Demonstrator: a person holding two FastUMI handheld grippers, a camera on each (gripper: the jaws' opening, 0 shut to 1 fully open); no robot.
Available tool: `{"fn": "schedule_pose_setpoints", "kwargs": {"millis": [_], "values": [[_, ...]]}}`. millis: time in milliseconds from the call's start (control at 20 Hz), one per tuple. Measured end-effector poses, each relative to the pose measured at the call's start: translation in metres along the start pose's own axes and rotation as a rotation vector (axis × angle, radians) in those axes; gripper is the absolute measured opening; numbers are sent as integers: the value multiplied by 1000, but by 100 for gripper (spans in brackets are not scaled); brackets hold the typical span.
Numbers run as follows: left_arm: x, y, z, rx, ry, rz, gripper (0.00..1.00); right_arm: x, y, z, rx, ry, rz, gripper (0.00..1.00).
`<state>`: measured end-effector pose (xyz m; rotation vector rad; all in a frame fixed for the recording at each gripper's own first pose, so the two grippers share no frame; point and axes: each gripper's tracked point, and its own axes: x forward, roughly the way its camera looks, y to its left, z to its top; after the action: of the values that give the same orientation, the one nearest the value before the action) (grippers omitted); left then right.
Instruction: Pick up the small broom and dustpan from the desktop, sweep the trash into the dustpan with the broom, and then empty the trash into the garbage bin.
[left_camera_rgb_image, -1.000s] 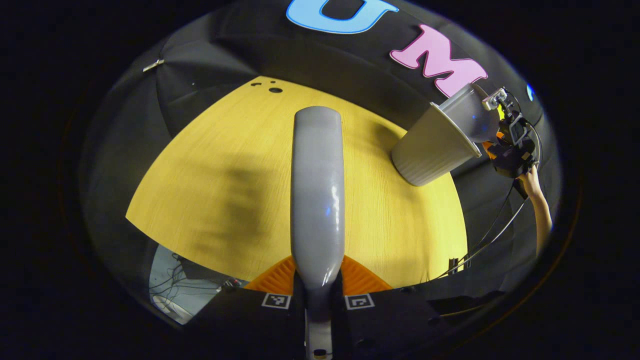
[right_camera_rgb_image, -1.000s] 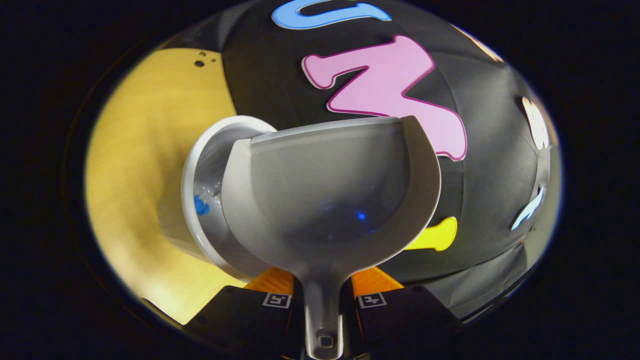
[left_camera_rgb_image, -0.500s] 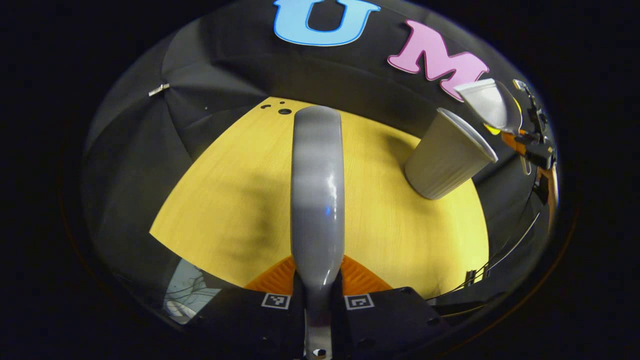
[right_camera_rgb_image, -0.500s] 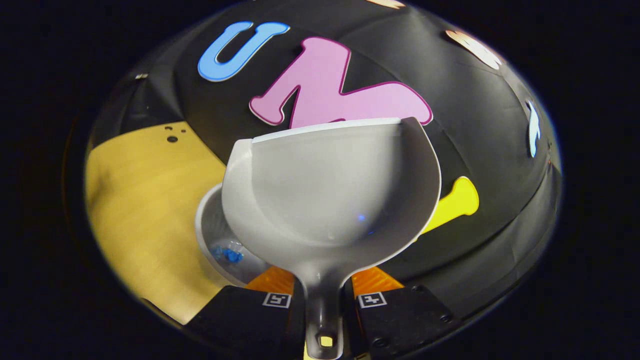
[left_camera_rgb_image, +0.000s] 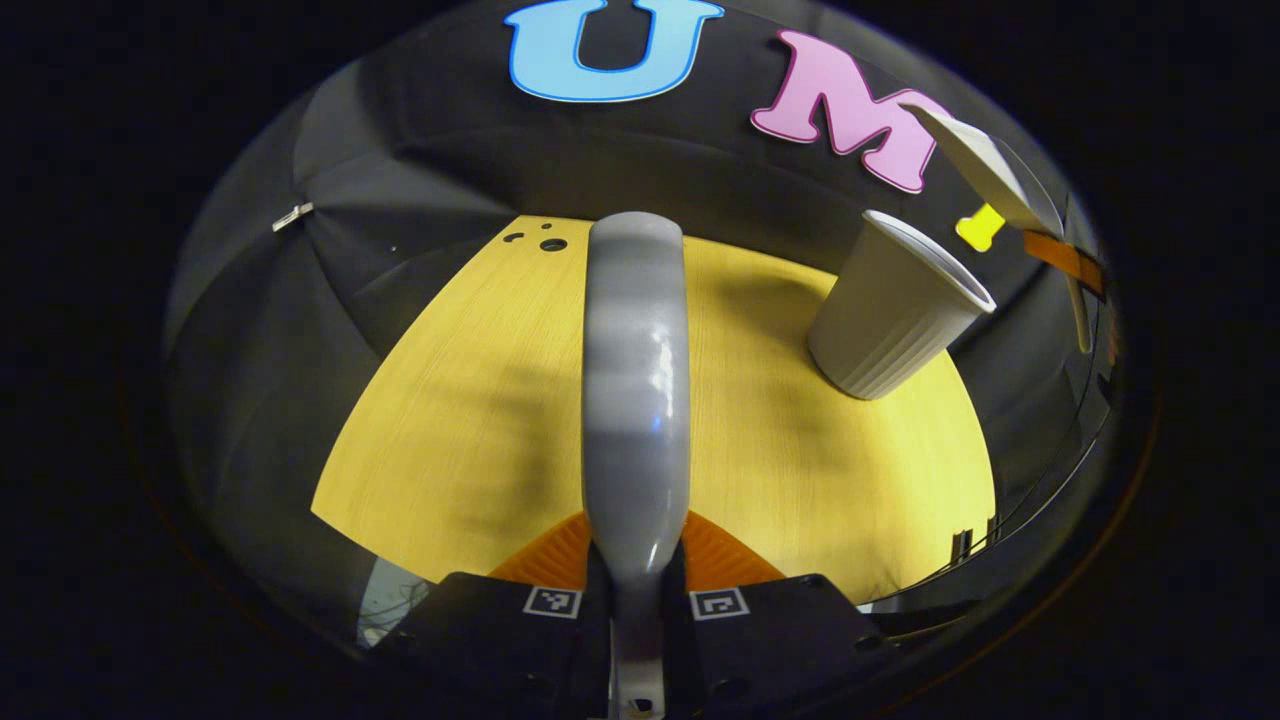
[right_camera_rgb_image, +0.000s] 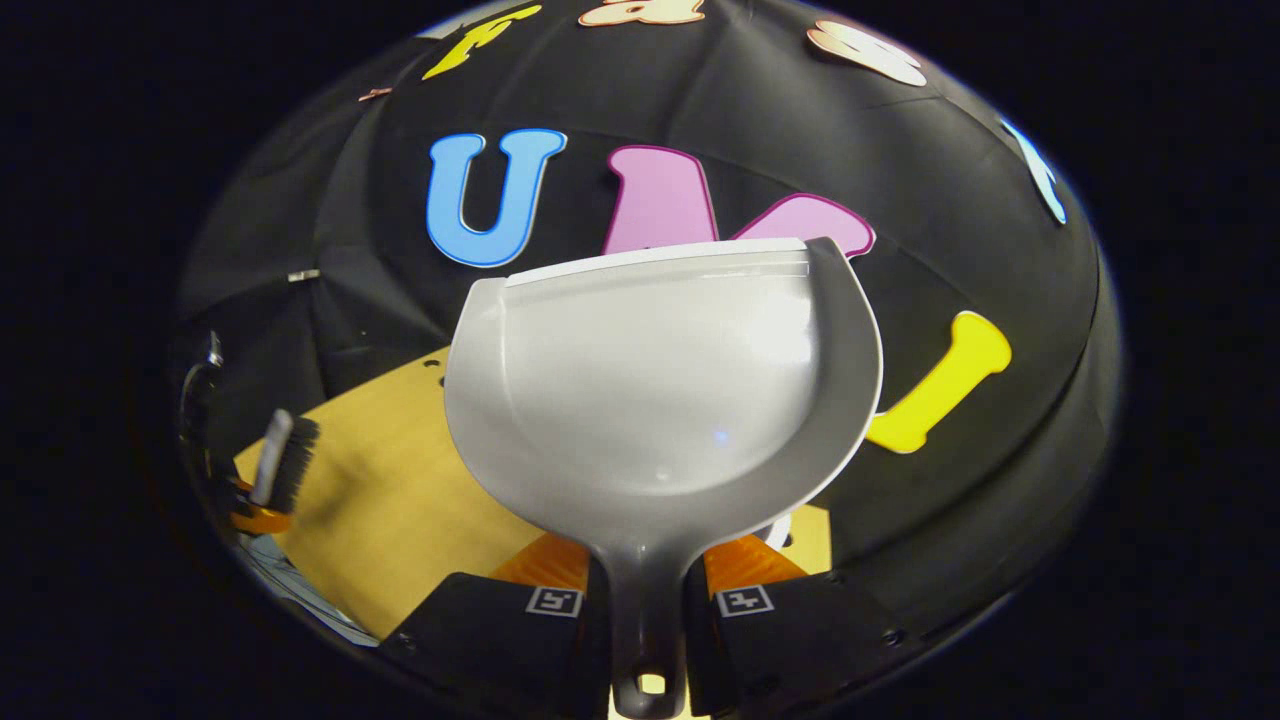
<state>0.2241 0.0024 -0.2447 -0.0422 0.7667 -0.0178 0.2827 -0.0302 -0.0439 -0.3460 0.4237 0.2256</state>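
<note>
My left gripper (left_camera_rgb_image: 636, 548) is shut on the handle of the small grey broom (left_camera_rgb_image: 635, 380), which points away over the yellow wooden desktop (left_camera_rgb_image: 470, 400). The pale ribbed garbage bin (left_camera_rgb_image: 890, 315) stands at the desk's far right. Above and beyond it hangs the dustpan (left_camera_rgb_image: 985, 160), held by the right gripper (left_camera_rgb_image: 1070, 265). In the right gripper view, my right gripper (right_camera_rgb_image: 645, 572) is shut on the handle of the grey dustpan (right_camera_rgb_image: 660, 380), whose scoop looks bare inside. The broom (right_camera_rgb_image: 282, 458), dark bristles facing right, shows at the far left with the left gripper (right_camera_rgb_image: 245, 512) below it.
Black cloth walls close in the desktop (right_camera_rgb_image: 400, 500) at the back and sides. A few small dark holes (left_camera_rgb_image: 548, 243) mark the desk's far left corner. Cables (left_camera_rgb_image: 985, 520) hang off its right edge.
The right gripper has lifted the dustpan up and away from the bin's mouth and tipped it back. Blue scraps lay inside the bin earlier. The left gripper drifted slightly with the broom.
</note>
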Motion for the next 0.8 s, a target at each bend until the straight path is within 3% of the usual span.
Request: {"fn": "schedule_pose_setpoints", "kwargs": {"millis": [200,250,300,500,800], "values": [[11,24,-3,38,12,-45,28,-9,75,-19,49,62,69,34],[14,31,-6,44,21,-55,28,-8,92,-30,45,88,74,34],[16,38,-7,48,21,-60,22,-6,109,-44,55,123,88,33],[32,65,-14,93,42,-75,25,-8,175,-106,137,271,144,34],[64,79,-28,143,104,-86,29,-6,230,-181,254,488,184,34]]}}
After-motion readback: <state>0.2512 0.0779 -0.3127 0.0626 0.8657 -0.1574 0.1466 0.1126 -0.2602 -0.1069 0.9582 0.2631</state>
